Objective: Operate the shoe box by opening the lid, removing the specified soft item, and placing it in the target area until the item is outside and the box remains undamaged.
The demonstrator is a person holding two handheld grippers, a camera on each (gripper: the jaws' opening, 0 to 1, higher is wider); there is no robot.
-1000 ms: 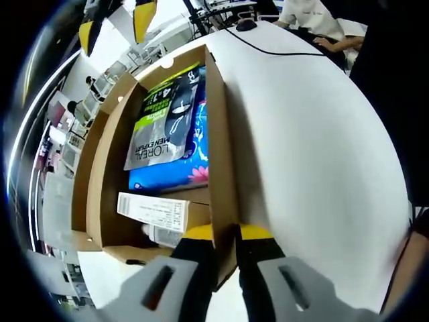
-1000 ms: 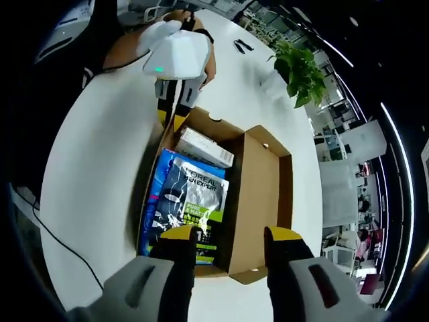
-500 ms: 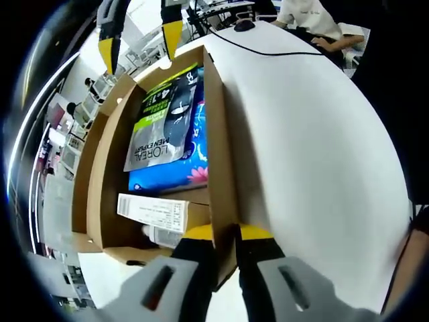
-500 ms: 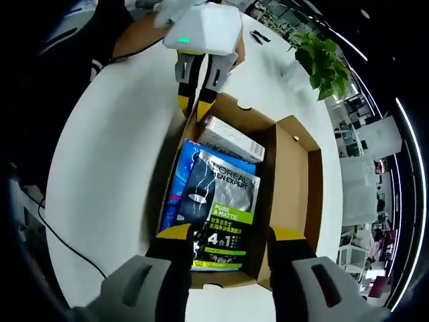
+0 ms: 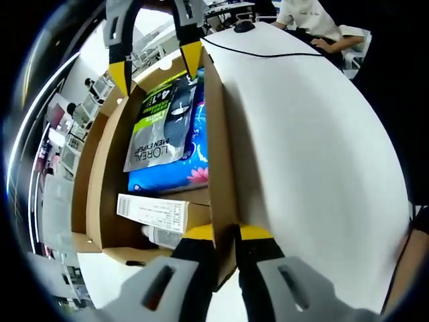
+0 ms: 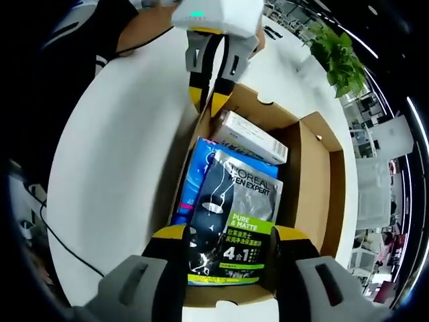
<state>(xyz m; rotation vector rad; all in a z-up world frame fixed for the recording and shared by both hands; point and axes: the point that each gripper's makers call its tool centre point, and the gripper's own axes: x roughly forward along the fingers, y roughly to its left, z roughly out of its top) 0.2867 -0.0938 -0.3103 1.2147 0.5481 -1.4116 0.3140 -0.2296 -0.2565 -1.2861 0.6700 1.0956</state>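
The cardboard shoe box (image 5: 218,134) lies on the white table with its lid (image 6: 312,181) folded open to the side. Inside, a black and green L'Oreal pouch (image 6: 234,201) rests on a blue packet (image 6: 198,174), next to a white carton (image 6: 251,137). My left gripper (image 5: 225,233) is shut on the box's side wall at the near corner, and it appears at the top of the right gripper view (image 6: 209,94). My right gripper (image 6: 231,235) is open, its jaws straddling the pouch's (image 5: 161,121) end. It hangs over the box's far end in the left gripper view (image 5: 155,64).
A black cable (image 5: 268,50) and a mouse (image 5: 244,25) lie on the table (image 6: 114,154) beyond the box, near a seated person (image 5: 312,20). A potted plant (image 6: 338,57) stands past the lid. The person's arm holding the left gripper reaches in over the table.
My right gripper has come down toward the box, and its open jaws now flank the pouch's end. My left gripper still holds the box wall.
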